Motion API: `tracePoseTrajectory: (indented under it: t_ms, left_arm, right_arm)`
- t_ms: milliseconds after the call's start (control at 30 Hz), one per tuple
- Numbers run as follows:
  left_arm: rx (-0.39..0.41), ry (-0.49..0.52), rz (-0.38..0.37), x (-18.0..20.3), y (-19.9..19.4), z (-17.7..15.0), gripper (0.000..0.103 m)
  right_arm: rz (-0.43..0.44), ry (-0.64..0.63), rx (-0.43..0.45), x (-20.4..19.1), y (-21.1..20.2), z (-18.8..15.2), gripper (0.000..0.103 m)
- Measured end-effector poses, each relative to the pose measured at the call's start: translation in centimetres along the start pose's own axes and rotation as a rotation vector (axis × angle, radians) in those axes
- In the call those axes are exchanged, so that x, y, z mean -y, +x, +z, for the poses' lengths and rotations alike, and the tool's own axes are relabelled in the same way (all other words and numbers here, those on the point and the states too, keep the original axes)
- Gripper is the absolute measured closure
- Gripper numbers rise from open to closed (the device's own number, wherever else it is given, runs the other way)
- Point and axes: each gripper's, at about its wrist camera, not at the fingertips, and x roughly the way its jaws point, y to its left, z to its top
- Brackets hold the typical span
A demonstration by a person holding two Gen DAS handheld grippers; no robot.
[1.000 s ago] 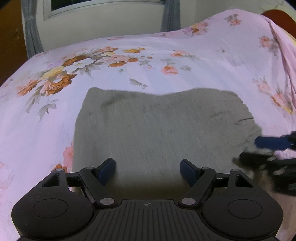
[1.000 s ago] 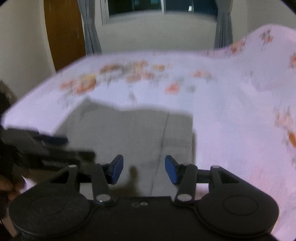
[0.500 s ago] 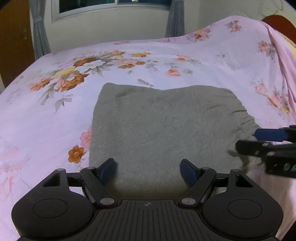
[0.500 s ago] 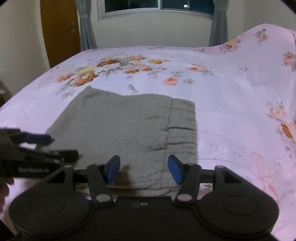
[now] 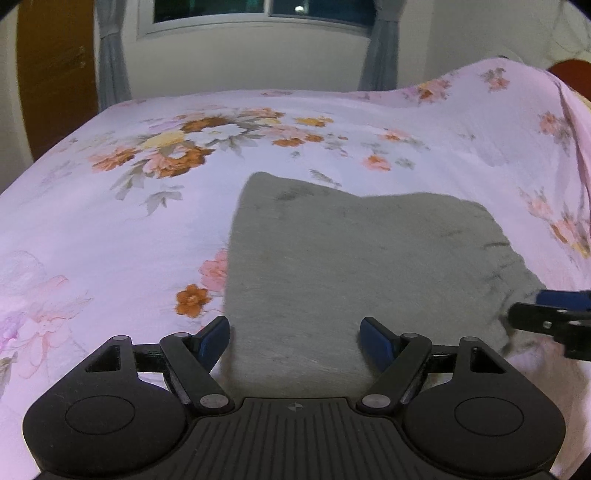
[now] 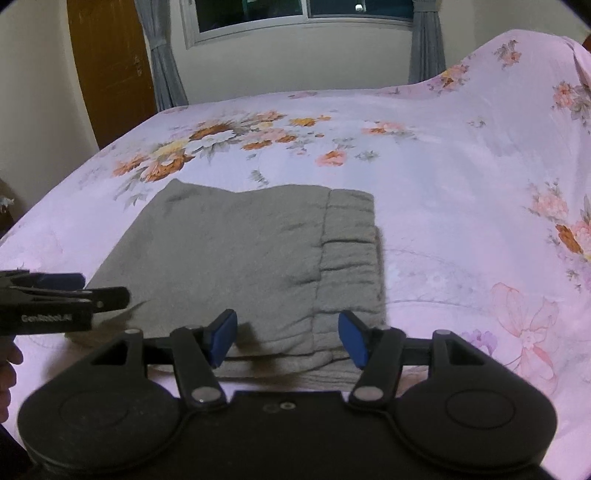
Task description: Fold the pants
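Pants [image 6: 240, 258], grey and folded into a flat packet, lie on the bed [image 6: 461, 184] over its pink flowered sheet, with the gathered waistband [image 6: 349, 254] along the packet's right edge in the right wrist view. The near edge of the packet is hidden behind the black body of each tool, so how the layers end there cannot be made out. In the left wrist view the cloth is smeared by blur and its near right corner is partly covered by the other tool.

Left tool [image 5: 294, 338] hangs over the near left part of the pants with its blue pads spread wide and nothing pinched between them; the pads look clear of the cloth. Right tool [image 6: 287, 338] hangs over the waistband end, released, its jaws having just been opening, with cloth seen below the gap but not gripped. A hand [image 6: 7, 376] shows at the left edge of the right wrist view, cut off by the frame.

Beyond the bed stand a window [image 6: 303, 14], grey curtains [image 6: 164, 62] and a brown door [image 6: 110, 66].
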Motion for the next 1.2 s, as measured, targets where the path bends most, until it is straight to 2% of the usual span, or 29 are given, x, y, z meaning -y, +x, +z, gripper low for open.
tracePoseTrajectory:
  t_ms: [100,267,367,467,567,667,800,1033,1100,1200]
  left_arm:
    - [-0.003,-0.015,0.011,-0.7,0.3,0.4,0.026]
    - [-0.064,-0.012,0.006,-0.9,2.2,-0.5,0.026]
    - [-0.065,-0.046,-0.006,-1.3,2.3,-0.8,0.026]
    - [-0.050,-0.044,-0.003,-1.4,2.0,-0.4,0.026]
    - [-0.033,-0.015,-0.002,-1.2,1.9,0.2,0.026]
    - [-0.064,0.000,-0.007,-0.8,2.6,-0.1,0.026]
    - [-0.061,-0.009,-0.008,-0.8,2.7,-0.6,0.026]
    - [-0.068,0.009,0.003,-1.0,2.3,0.2,0.026]
    - [-0.067,0.015,-0.002,-1.1,2.3,0.4,0.026]
    - [-0.085,0.008,-0.006,-1.5,2.8,0.6,0.026]
  right_arm:
    - [0.005,0.019,-0.002,0.6,0.1,0.0,0.032]
    - [-0.002,0.037,-0.040,1.4,1.3,-0.8,0.028]
    - [0.000,0.054,-0.038,1.8,1.0,-0.8,0.029]
    - [-0.010,0.075,0.005,2.3,0.3,-0.3,0.033]
    - [-0.015,0.036,0.055,1.9,-0.1,0.7,0.041]
    - [-0.013,-0.005,0.041,1.2,0.7,0.9,0.044]
    - [-0.041,-0.054,0.016,0.7,1.6,0.1,0.043]
    - [-0.011,-0.013,0.024,1.4,0.8,1.3,0.039]
    - [-0.006,-0.011,0.014,1.7,0.9,1.5,0.035]
    - [-0.001,0.017,-0.021,2.8,1.5,1.4,0.034]
